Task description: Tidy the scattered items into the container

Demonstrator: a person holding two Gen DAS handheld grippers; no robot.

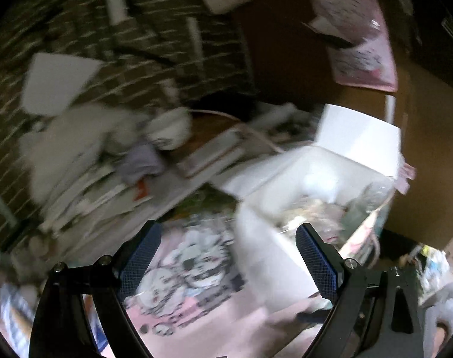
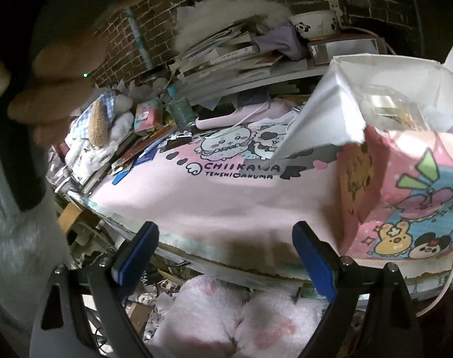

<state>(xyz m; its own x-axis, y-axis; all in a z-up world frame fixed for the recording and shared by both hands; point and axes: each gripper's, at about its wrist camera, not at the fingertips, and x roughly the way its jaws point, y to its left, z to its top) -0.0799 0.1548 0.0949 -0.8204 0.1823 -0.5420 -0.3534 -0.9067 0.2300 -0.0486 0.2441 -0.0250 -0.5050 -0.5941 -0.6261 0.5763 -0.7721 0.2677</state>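
A white open box (image 1: 289, 208) with flaps up stands on a pink cartoon mat (image 1: 196, 286); it holds several clear-wrapped items. In the right wrist view the same box (image 2: 331, 104) sits at the right, behind a pink cartoon carton (image 2: 405, 197). My left gripper (image 1: 228, 256) is open and empty, hovering above the mat just left of the box. My right gripper (image 2: 225, 247) is open and empty at the table's near edge. Scattered items lie at the mat's left: a plush toy (image 2: 98, 125), a small pink pack (image 2: 144, 117), a plastic bottle (image 2: 180, 110) and a pink brush (image 2: 235, 115).
A messy stack of books and papers (image 2: 232, 59) with a panda bowl (image 2: 313, 24) lines the back by a brick wall (image 2: 119, 35). A person's hand (image 2: 62, 68) is at the upper left. Pink fluffy slippers (image 2: 238, 319) lie below the table edge.
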